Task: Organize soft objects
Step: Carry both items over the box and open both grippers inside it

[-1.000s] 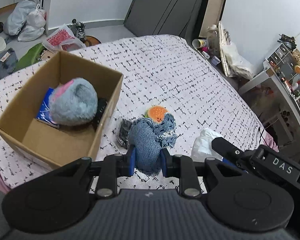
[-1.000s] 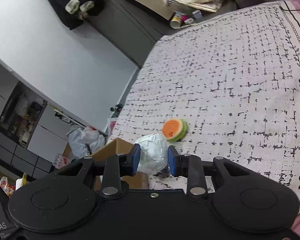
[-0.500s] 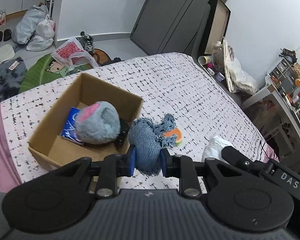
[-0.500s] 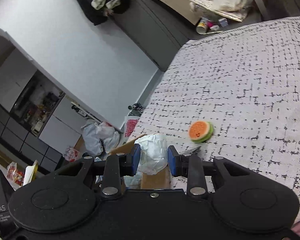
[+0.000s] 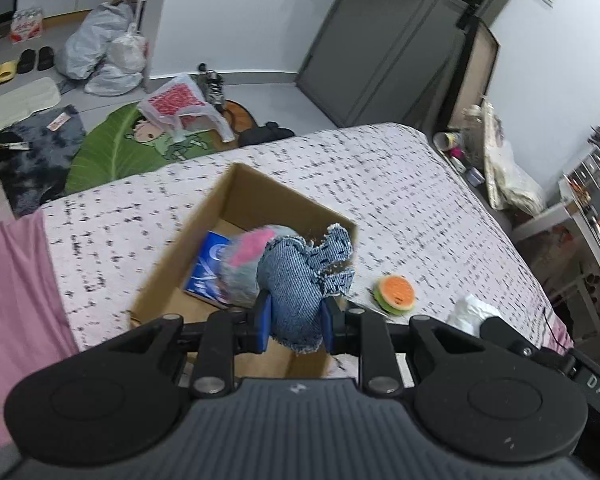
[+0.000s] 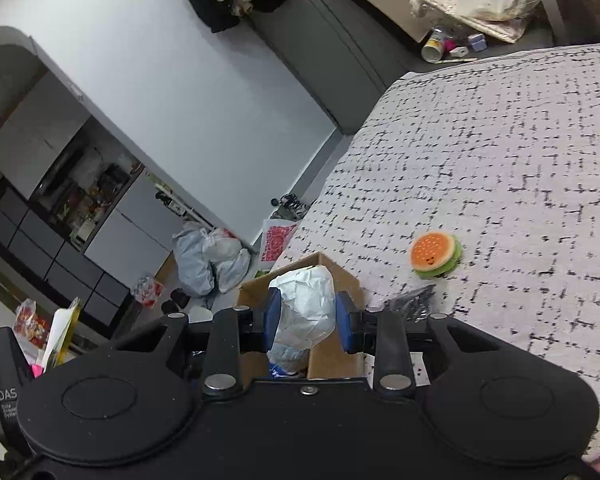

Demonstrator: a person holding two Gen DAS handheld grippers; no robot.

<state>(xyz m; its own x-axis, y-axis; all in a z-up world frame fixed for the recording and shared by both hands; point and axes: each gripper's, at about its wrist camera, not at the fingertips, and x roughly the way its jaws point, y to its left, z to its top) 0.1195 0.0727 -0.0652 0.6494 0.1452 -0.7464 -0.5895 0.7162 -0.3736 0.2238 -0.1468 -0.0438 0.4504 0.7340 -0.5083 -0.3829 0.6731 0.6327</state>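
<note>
My left gripper (image 5: 294,326) is shut on a blue denim cloth piece (image 5: 300,280) and holds it in the air over the near right corner of an open cardboard box (image 5: 204,232). The box holds a grey and pink plush (image 5: 244,260) and a blue packet (image 5: 208,268). My right gripper (image 6: 306,322) is shut on a crumpled white soft bag (image 6: 306,308), held above the box (image 6: 332,276). A small burger-shaped plush (image 5: 394,294) lies on the bed (image 5: 400,200) right of the box; it also shows in the right wrist view (image 6: 434,254).
A small black item (image 6: 410,304) lies on the bed beside the box. A pink blanket (image 5: 16,280) covers the bed's left part. Bags, shoes and mats lie on the floor (image 5: 100,60) beyond the bed. A cluttered desk (image 5: 588,200) stands at the right.
Both grippers have risen and moved left toward the box with their loads. The denim cloth went from the bed beside the box to over the box's corner. The white bag now hangs above the box.
</note>
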